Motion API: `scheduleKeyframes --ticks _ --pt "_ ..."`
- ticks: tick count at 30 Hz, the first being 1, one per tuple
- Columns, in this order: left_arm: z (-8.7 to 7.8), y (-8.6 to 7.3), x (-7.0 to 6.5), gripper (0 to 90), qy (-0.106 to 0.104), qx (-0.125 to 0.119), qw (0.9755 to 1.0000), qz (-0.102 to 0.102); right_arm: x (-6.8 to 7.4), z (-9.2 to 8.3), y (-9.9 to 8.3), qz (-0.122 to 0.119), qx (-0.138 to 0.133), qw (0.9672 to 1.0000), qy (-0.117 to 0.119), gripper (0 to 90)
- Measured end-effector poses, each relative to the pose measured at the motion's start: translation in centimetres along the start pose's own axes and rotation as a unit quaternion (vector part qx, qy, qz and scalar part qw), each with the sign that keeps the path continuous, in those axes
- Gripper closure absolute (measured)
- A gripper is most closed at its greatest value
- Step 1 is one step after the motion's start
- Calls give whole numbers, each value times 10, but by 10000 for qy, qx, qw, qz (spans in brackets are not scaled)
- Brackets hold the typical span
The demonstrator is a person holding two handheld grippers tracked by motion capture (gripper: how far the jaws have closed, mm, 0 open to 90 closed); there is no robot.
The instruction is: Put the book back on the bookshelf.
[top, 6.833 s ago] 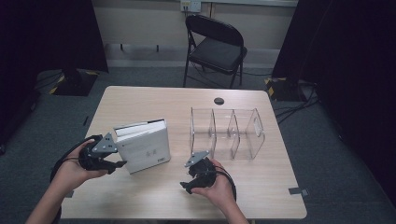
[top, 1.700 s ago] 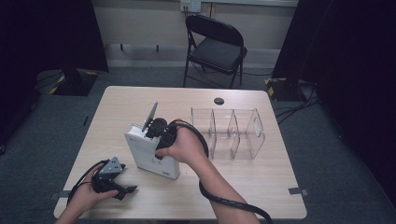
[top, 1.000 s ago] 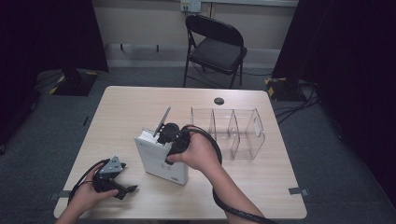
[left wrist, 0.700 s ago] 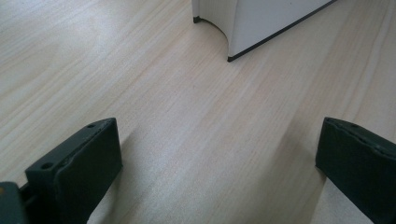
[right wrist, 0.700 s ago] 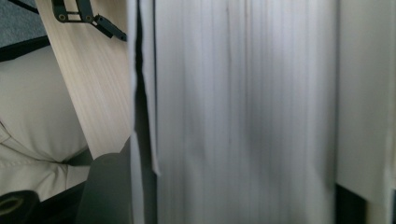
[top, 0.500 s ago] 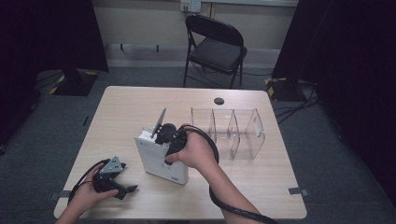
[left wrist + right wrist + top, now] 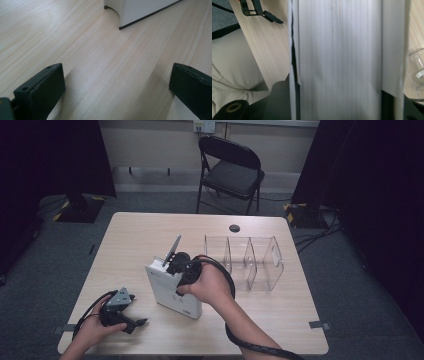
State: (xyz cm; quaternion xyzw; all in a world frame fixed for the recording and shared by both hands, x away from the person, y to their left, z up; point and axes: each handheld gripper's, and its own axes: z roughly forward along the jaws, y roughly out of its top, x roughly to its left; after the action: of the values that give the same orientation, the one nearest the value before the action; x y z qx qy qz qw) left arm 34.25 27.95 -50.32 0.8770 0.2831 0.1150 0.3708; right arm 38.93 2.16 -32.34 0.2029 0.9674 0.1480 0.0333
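While the white binder (image 7: 172,290) stood upright on the bench (image 7: 280,320), a little toward nine o'clock of the bench's middle, the right gripper (image 7: 176,262) sat over its top edge. In the right gripper view the pages (image 7: 337,60) ran between the two black fingers (image 7: 279,100), which had just been closing and appeared to press on both sides of the block. One cover (image 7: 172,250) leaned away toward twelve o'clock, apart from the rest.

The left gripper (image 7: 120,312) rested low near the bench's seven o'clock corner, well apart from the binder, with its fingers (image 7: 41,86) spread wide over bare wood and nothing between them.

The clear divided rack (image 7: 247,262) stood at three o'clock of the binder, just beside the right hand (image 7: 210,285), and all of its slots looked empty.

As a judgement, the work stood at an early-to-middle stage: the binder was up on edge and gripped, but not yet in the rack. What seemed left was to carry it toward three o'clock, line it up with a slot, lower it in, and let go. The loose cover might catch on a divider.
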Motion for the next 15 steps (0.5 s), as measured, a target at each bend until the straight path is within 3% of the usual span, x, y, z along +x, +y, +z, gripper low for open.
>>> scheduleKeyframes --ticks 8,15 --pt "0 0 0 0 0 -4 10000 14 -3 -5 -8 318 1 9995 87 518" --pt "0 0 0 0 -1 -3 10000 -2 -5 -12 -18 422 49 9990 102 520"
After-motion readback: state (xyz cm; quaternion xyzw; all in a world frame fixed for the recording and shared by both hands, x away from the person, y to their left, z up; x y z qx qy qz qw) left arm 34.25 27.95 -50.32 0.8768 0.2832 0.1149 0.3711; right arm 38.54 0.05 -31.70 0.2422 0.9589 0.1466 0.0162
